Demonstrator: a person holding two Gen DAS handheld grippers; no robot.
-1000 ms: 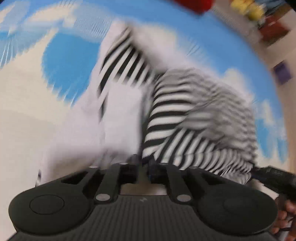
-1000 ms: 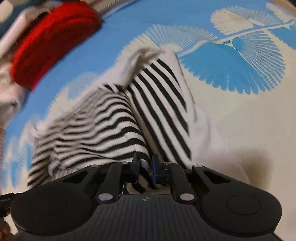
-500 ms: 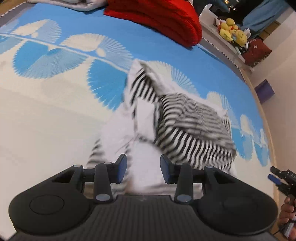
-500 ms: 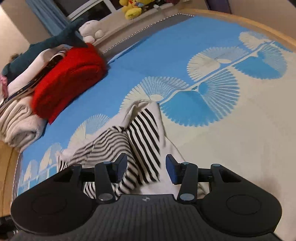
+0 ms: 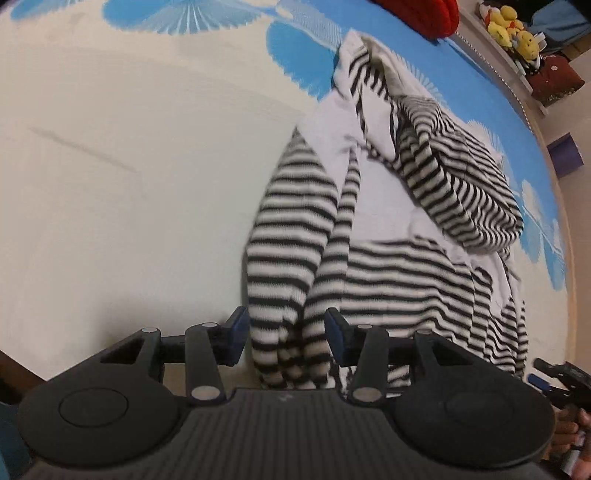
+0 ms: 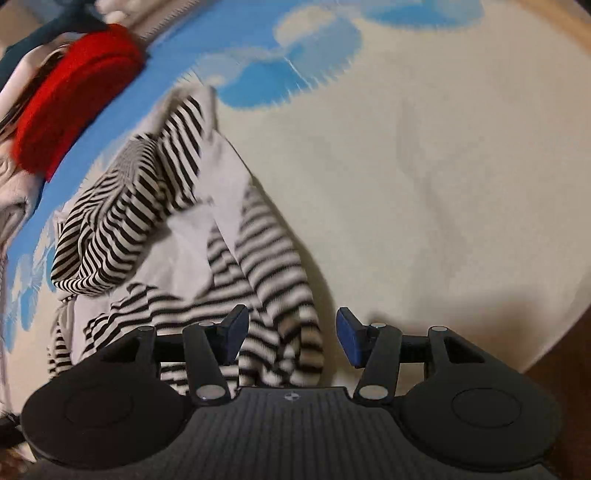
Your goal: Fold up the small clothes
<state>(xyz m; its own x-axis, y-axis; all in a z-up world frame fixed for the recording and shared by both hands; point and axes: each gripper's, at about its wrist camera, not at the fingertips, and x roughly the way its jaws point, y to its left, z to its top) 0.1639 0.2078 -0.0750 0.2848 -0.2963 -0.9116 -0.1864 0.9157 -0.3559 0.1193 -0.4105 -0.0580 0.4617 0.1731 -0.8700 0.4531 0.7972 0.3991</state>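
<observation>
A small black-and-white striped garment (image 5: 388, 229) lies rumpled on the cream and blue bedspread (image 5: 110, 166), partly folded, with a white inner side showing. It also shows in the right wrist view (image 6: 207, 240). My left gripper (image 5: 284, 338) is open, its jaws on either side of a striped sleeve end (image 5: 284, 314) at the near edge. My right gripper (image 6: 290, 334) is open too, jaws on either side of the same striped end (image 6: 284, 321). Neither is closed on the cloth.
A red folded blanket (image 6: 74, 92) and other piled clothes (image 6: 11, 192) lie at the far side of the bed. Yellow plush toys (image 5: 513, 26) sit on a shelf beyond. The bed's near edge (image 6: 546, 350) drops off at lower right. The other gripper (image 5: 561, 384) shows at the right.
Both grippers were shut on the garment a second ago. They opened, let it drop, and have moved down and closer, now straddling the sleeve end near the bed's front edge.
</observation>
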